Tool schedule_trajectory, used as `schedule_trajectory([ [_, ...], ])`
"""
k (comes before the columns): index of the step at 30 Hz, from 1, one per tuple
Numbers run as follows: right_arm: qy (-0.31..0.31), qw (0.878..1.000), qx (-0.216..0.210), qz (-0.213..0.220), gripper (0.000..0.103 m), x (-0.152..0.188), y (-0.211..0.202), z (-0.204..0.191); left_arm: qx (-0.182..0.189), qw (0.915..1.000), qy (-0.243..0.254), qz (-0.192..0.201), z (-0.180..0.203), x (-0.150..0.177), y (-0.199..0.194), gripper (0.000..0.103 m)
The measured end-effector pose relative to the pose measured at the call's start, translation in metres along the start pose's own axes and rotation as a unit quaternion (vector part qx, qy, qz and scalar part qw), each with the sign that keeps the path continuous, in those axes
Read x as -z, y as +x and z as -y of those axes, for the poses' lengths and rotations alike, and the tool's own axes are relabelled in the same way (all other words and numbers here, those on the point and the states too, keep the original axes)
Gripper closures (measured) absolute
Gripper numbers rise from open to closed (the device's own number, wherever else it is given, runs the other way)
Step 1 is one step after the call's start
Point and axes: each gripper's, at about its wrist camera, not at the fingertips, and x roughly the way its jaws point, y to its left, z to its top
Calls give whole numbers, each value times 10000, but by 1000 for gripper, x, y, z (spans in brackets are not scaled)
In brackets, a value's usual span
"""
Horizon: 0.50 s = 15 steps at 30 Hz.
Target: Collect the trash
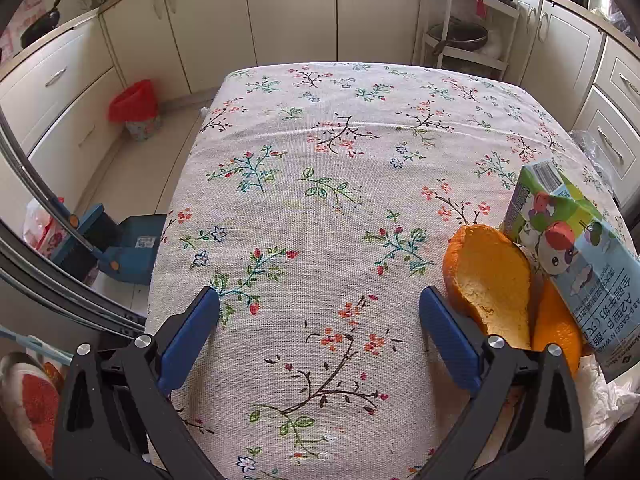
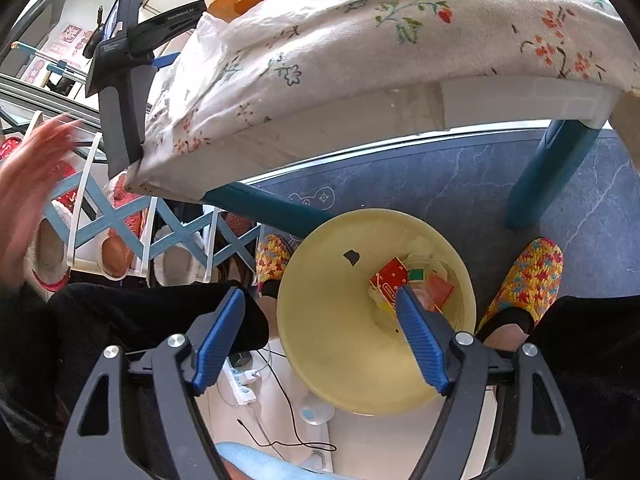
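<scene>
Hovering over the yellow bin (image 2: pixel 320 376), the right gripper (image 2: pixel 320 320) is spreading empty fingers (trash apparently dropped); the left gripper (image 1: pixel 320 300), fingers also spread, is facing orange peel (image 1: pixel 490 280) and milk carton (image 1: pixel 576 240) on the worktop (image 1: pixel 320 160).

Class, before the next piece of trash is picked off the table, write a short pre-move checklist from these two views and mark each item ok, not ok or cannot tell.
1. Left gripper open and empty: ok.
2. Right gripper open and empty: ok.
3. Yellow bin below the right gripper, mouth open: ok.
4. Trash left on the table: orange peel, milk carton, white tissue: ok.
5. Peel beside the left gripper's right finger, not between the fingers: not ok.
6. Room left in the bin: ok; wrappers lie only at the bottom.
</scene>
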Motion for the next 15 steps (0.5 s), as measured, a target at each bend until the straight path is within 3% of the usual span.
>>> schedule_trajectory([
  [15, -192, 9997, 164, -41, 28, 5, 4, -9, 2, 10000, 0, -2, 0, 0, 0, 8],
])
